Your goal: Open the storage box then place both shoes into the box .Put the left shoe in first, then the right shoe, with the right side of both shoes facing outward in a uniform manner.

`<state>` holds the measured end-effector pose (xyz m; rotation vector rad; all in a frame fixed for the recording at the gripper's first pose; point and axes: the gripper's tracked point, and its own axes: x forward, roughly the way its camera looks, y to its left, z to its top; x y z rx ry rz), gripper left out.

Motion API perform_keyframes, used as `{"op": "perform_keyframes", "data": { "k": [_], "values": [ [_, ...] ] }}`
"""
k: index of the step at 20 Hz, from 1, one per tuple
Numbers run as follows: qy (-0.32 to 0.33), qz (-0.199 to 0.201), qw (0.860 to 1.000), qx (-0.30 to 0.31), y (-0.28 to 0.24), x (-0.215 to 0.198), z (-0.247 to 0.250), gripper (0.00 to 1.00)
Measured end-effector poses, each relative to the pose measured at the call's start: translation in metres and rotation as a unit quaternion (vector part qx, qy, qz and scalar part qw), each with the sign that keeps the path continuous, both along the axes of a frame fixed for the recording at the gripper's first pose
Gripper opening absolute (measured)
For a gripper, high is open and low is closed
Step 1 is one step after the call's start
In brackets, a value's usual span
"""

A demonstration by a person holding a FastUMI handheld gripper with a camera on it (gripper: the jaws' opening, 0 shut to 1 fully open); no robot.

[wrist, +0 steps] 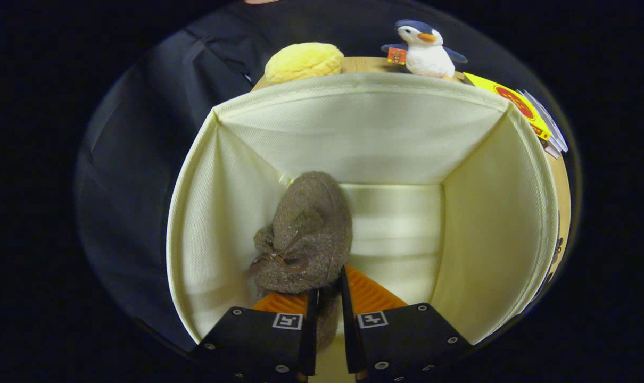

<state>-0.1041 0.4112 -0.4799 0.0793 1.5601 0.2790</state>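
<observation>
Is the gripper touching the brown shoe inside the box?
Touching: the gripper view shows the gripper fingers pressed on the brown shoe from both sides, inside the box.

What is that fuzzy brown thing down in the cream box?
Inside the open cream fabric box, near its left wall, sits a shoe. The tool grips its near end between both fingers. It is fuzzy grey-brown with a brown lace bow.

The storage box [476,223] is open, made of cream woven fabric with soft upright walls and a pale floor; it occupies the centre of the frame. One shoe [306,234], brown and fuzzy with a small brown bow, lies inside the box, left of centre, near the left wall, toe pointing toward the far wall.
</observation>
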Motion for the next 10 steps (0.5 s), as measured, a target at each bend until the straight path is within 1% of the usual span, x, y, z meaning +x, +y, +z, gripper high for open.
{"op": "perform_keyframes", "data": {
  "k": [1,3,5,6,7,8,10],
  "values": [
    [0.001,-0.001,1.000,0.010,0.000,-0.002,0.007,0.28],
    [-0.006,0.000,0.999,0.043,0.001,0.000,0.025,0.36],
    [-0.009,0.006,0.996,0.091,0.004,-0.004,0.051,0.45],
    [-0.017,0.007,0.993,0.114,0.002,-0.003,0.065,0.49],
    [-0.030,0.008,0.991,0.130,-0.002,0.000,0.078,0.56],
    [-0.046,0.012,0.989,0.143,-0.011,0.003,0.091,0.59],
    [-0.080,0.018,0.984,0.161,-0.030,0.009,0.113,0.69]
  ]
}}
